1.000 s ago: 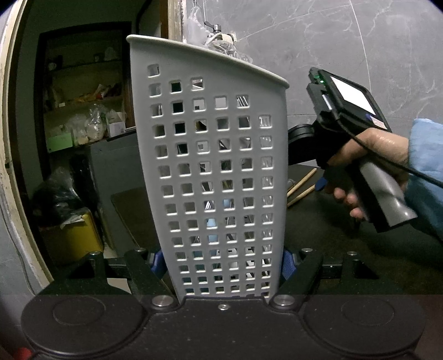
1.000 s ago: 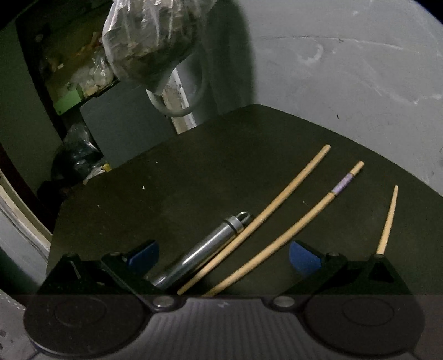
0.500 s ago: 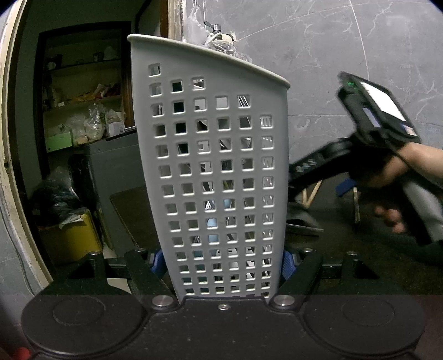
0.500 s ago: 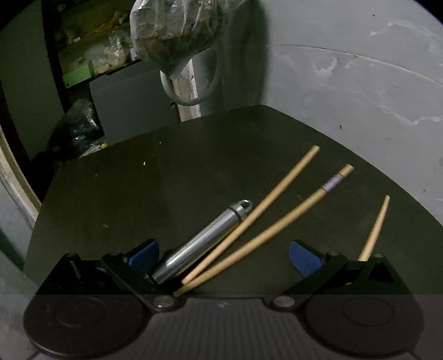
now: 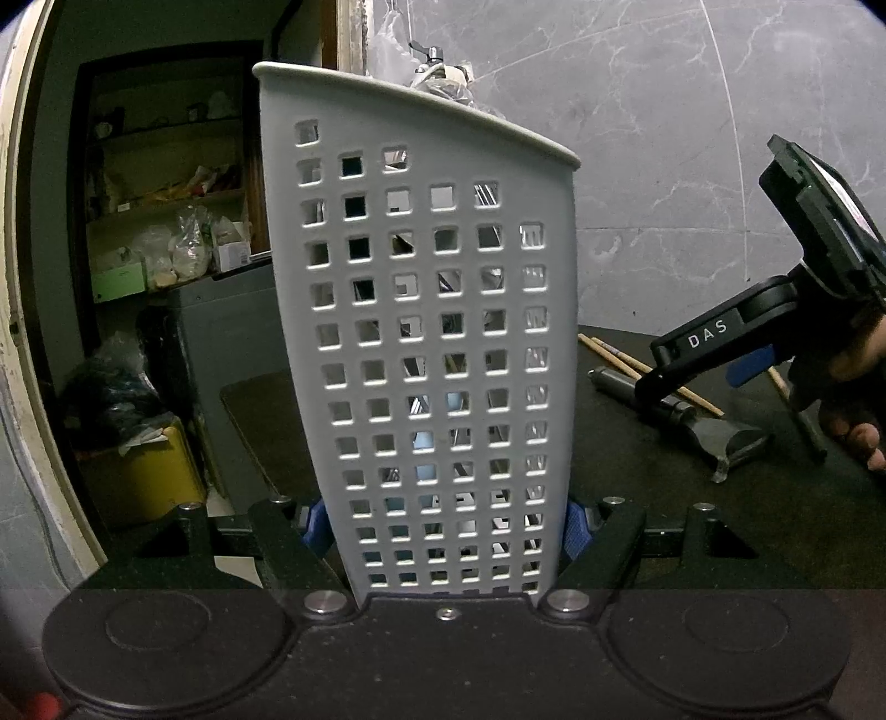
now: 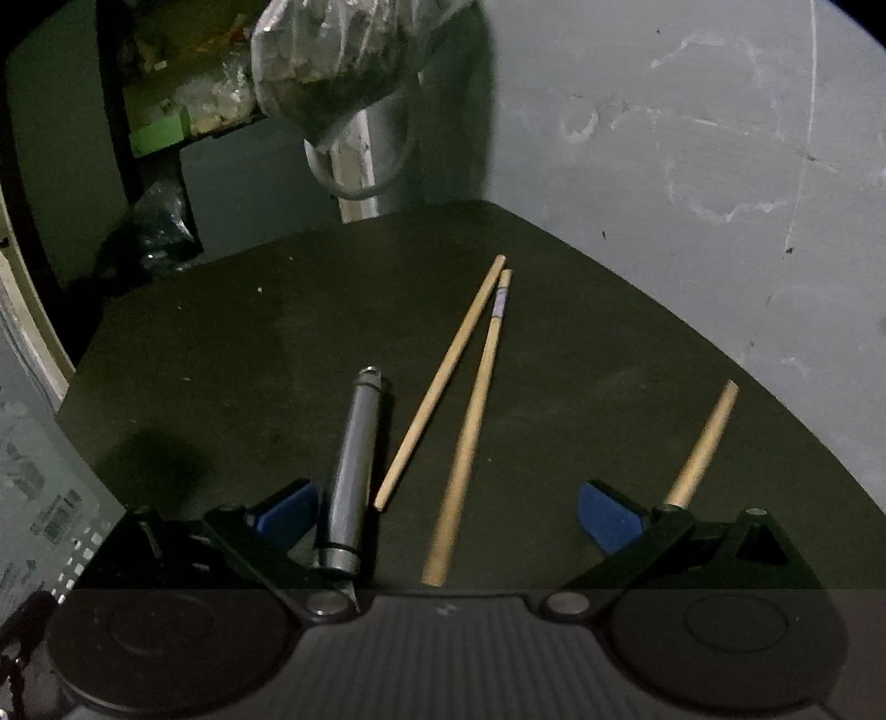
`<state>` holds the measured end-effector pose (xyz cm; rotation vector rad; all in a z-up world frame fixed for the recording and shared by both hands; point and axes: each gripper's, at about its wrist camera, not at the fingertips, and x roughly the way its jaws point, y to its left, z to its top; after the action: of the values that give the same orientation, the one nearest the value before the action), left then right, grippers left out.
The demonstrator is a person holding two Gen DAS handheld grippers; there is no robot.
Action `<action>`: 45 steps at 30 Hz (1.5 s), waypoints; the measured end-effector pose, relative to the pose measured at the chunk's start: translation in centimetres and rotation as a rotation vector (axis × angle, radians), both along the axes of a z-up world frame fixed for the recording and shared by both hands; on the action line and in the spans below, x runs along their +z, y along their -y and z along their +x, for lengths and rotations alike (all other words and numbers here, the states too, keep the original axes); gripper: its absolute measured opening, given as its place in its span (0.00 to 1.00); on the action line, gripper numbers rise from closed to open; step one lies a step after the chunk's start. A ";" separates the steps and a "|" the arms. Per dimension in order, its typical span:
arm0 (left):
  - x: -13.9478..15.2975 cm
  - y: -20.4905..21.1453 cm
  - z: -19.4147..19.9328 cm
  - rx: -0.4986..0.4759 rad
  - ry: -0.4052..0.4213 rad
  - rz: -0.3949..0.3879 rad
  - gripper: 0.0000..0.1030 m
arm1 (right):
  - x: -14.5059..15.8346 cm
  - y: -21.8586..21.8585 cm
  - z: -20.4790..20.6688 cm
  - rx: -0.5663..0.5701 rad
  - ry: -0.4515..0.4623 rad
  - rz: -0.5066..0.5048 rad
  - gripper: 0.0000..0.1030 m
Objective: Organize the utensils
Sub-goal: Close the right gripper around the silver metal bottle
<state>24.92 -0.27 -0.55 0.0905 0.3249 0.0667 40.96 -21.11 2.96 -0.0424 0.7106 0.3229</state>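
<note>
I am holding the grey perforated utensil basket (image 5: 443, 354) upright in my left gripper (image 5: 443, 523), its blue pads (image 5: 575, 529) clamped against the basket's two sides near the base. Through the square holes I am seeing glints of things inside, but I cannot tell what they are.

Off to the right in the left wrist view, my right gripper (image 5: 714, 382) is hanging low over the dark table (image 5: 664, 515), a hand (image 5: 853, 399) wrapped around its grip. From its own camera the fingers are standing wide apart — nothing is between the pads (image 6: 609, 518). Below them I am looking at a metal-handled tool (image 6: 354, 465) lying on the table with its ring end pointing away, just inside the left finger. Beside it two wooden chopsticks (image 6: 465, 399) are lying in a narrow V, far tips almost touching, near ends spread. A third wooden stick (image 6: 703, 443) is lying apart on the right — its near end is hidden behind the right finger.

A filled plastic bag (image 6: 338, 50) is hanging by the wall beyond the table.
</note>
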 end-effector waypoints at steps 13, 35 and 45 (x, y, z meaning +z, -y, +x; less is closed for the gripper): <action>0.0 0.1 0.0 0.002 0.000 0.003 0.74 | -0.5 -2.1 -1.5 0.109 0.107 -0.062 0.99; 0.0 0.2 -0.1 0.004 0.001 0.007 0.74 | -0.3 -4.2 1.0 0.237 0.094 0.045 0.99; 0.1 0.2 -0.2 0.006 -0.001 0.007 0.74 | -0.9 -2.9 1.8 0.195 0.054 0.126 0.80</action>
<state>24.71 -0.49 -0.40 0.0969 0.3257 0.0738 42.72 -18.24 2.11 -0.0002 0.6321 0.5509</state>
